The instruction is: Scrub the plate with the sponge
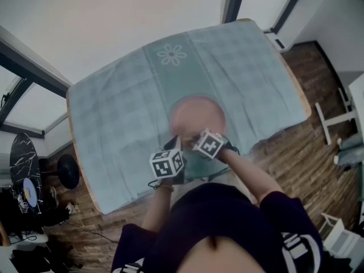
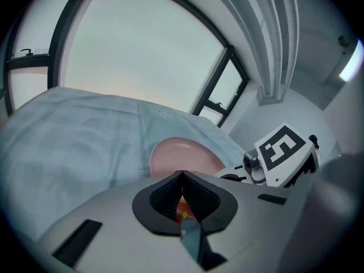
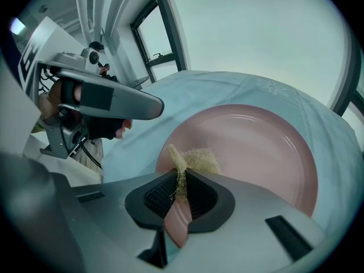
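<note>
A round pink plate (image 1: 197, 115) lies on the pale blue tablecloth (image 1: 125, 112); it also shows in the left gripper view (image 2: 183, 155) and fills the right gripper view (image 3: 256, 149). My right gripper (image 3: 181, 178) is shut on a tan fibrous sponge (image 3: 196, 159), which rests on the plate's near rim. My left gripper (image 2: 181, 173) is shut with nothing visible between its tips, and it hovers just short of the plate's near edge. In the right gripper view the left gripper (image 3: 114, 102) sits at the left, above the cloth. Both grippers sit close together at the plate's near side (image 1: 187, 138).
The table's near edge (image 1: 187, 181) is right against the person's body. Large windows (image 2: 142, 56) stand beyond the far side of the table. The wooden floor (image 1: 296, 152) shows to the right, with white furniture legs (image 1: 335, 118).
</note>
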Tool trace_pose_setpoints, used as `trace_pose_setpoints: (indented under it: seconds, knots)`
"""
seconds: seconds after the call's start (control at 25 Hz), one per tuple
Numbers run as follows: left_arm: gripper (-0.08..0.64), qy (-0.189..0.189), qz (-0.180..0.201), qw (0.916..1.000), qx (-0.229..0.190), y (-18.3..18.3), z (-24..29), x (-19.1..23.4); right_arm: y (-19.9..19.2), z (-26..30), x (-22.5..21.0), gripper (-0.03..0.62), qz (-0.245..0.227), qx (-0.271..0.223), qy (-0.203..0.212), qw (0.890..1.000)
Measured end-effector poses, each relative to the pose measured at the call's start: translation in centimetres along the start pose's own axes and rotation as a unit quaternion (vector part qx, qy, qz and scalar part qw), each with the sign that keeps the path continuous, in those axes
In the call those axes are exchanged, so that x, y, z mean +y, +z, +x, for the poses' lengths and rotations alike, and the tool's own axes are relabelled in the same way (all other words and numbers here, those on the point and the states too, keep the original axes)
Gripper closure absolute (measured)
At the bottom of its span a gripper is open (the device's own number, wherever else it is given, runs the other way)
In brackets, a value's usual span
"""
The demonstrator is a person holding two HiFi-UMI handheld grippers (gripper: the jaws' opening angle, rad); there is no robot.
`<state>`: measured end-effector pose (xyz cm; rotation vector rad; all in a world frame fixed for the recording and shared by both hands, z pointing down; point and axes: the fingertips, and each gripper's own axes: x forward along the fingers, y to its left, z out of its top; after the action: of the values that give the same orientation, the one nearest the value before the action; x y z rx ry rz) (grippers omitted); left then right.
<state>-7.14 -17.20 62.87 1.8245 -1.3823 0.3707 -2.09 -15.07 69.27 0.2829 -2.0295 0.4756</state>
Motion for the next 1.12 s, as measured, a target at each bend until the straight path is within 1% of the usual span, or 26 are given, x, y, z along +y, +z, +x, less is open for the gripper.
trace_pose_setpoints:
  seconds: [0.4,0.6,0.68,0.84,0.96,1.12]
  knots:
    - [0.549,-0.007,0.01,0.9999,0.009,-0.1,0.5,-0.8,-3.7,-1.5,-0.6,0.554,-0.007,0.054,-0.002,0.999]
    - [0.549,-0.008,0.012,0.9998,0.013,-0.1,1.0,-0.9,-5.3,-2.5,-2.9,0.554,-0.034,0.088,-0.042,0.995]
    - [0.549,-0.008,0.012,0.9998,0.014,-0.1,1.1,-1.0,-5.7,-2.8,-3.9,0.554,-0.038,0.097,-0.054,0.993]
    - [0.549,-0.009,0.011,0.9998,0.015,0.1,1.4,-1.1,-6.4,-3.5,-5.5,0.554,-0.036,0.121,-0.069,0.99]
    - [0.549,-0.008,0.009,0.9998,0.014,0.3,1.4,-1.1,-6.2,-3.8,-6.3,0.554,-0.038,0.123,-0.072,0.989]
    - [0.549,-0.005,0.005,0.9999,0.013,0.6,1.6,-0.8,-6.1,-4.2,-8.0,0.554,-0.04,0.137,-0.089,0.986]
